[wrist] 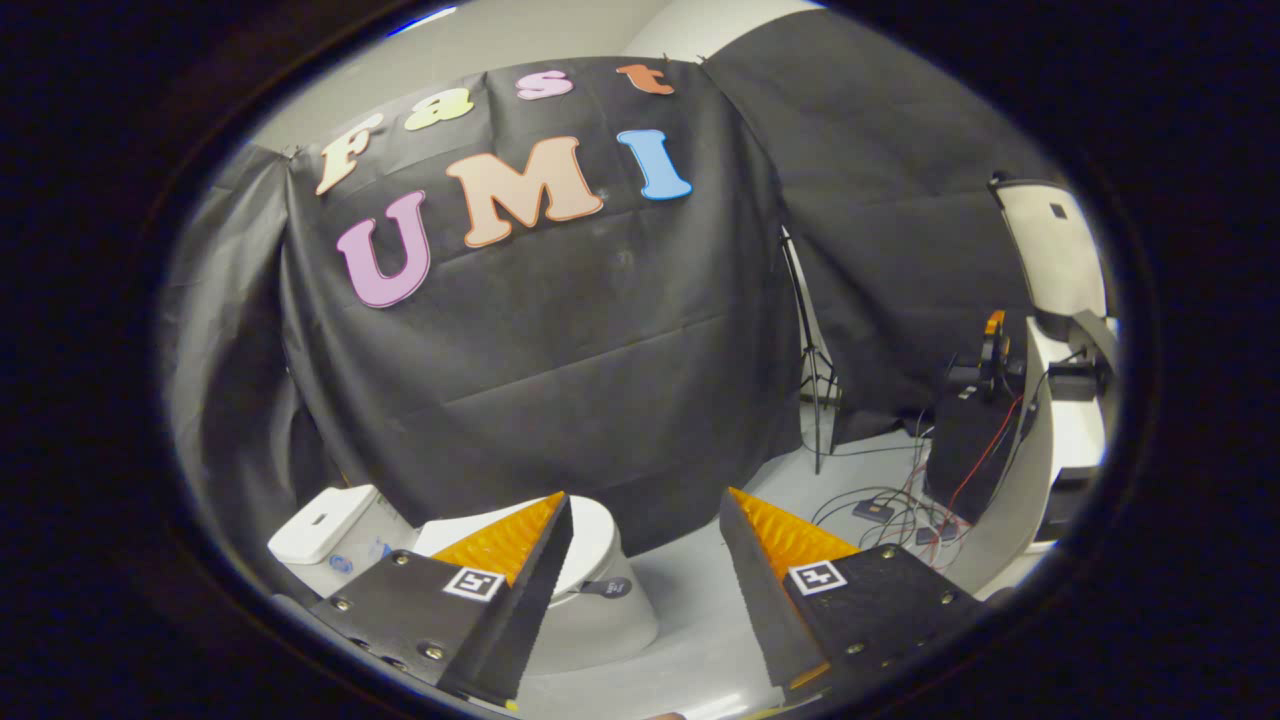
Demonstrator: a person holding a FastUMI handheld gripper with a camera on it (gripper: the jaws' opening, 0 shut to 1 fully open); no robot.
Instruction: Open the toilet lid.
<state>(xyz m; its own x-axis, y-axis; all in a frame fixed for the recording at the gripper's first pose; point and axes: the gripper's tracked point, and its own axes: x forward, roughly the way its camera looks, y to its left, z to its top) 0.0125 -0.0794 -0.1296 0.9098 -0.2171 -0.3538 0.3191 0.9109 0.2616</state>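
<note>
the gripper (645, 510) is spread wide, fingers well apart, holding nothing. the toilet (590, 600) stands low and just ahead, partly behind the left finger (520, 545). its lid (592, 530) lies flat and closed on the bowl, its rounded front edge showing between the two fingers, nearer the left one. the cistern (322, 522) sits beyond the left finger, to the outer side.

handling, as a judgement: the lid looks like smooth, glossy moulded plastic, rigid and light, hinged at the cistern end. the surface is likely slippery, so a pinch on the flat top will not hold. the best purchase is the front lip, farthest from the hinge, with one finger hooked under the overhang or both closed across the thin edge. the lift then swings as an arc about the hinge.

the bowl is a rounded white body, hard and ceramic-looking. the floor (700, 620) is pale and smooth. loose cables (890, 510) lie beyond the right finger (775, 545), well clear of the toilet.
</note>
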